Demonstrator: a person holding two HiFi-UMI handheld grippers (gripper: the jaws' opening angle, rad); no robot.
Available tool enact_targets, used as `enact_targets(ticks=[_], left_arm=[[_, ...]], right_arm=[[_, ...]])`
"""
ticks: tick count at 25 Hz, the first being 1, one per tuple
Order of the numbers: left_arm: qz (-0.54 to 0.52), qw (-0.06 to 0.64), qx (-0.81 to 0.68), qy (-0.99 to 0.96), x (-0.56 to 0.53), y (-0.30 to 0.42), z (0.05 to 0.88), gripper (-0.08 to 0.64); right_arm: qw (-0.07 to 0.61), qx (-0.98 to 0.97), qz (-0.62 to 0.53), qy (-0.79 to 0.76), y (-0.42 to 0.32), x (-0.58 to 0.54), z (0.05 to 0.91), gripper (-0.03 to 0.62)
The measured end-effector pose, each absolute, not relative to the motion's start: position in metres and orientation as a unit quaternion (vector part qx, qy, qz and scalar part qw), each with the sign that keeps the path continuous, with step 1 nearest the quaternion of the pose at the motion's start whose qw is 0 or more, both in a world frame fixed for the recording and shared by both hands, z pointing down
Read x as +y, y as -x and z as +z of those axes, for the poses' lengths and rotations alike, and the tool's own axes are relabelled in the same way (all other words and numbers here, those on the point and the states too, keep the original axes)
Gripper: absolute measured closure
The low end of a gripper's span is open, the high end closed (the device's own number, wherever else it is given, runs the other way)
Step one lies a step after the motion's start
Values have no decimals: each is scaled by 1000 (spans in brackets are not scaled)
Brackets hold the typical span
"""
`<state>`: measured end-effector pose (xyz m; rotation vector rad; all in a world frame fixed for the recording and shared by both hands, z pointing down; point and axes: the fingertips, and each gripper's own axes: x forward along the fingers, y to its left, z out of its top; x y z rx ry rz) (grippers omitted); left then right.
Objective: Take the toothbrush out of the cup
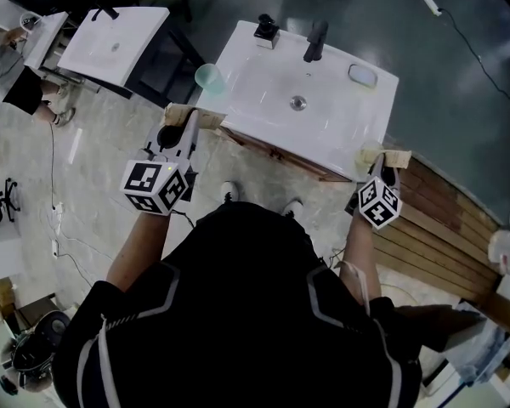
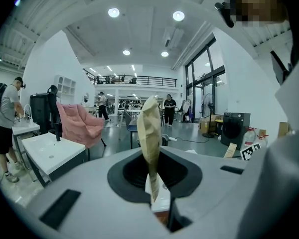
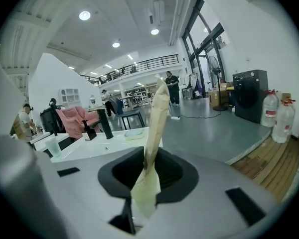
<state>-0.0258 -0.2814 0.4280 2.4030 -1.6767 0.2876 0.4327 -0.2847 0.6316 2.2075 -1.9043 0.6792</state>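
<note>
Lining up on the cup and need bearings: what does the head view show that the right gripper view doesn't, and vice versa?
Only the head view: the left gripper and right gripper seen from above, held by the front corners of the sink. Only the right gripper view: its jaws together with nothing between them, and a washing machine and two water bottles beyond. Both: the sink, its faucet and the cup at its left edge.
</note>
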Motion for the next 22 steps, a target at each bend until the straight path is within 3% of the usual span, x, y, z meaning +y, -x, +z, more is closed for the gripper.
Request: enact_targets(ticks=[6, 13, 22], left_arm=[[98, 100, -561, -816, -286, 36, 430, 529], [92, 91, -553, -823, -293, 44, 423, 529], [85, 92, -536, -835, -303, 46, 423, 529]], right_arm=[[77, -626, 216, -745, -436, -288, 621, 483], [62, -619, 201, -757, -437, -288, 605, 555], [57, -633, 182, -751, -424, -288, 579, 557]])
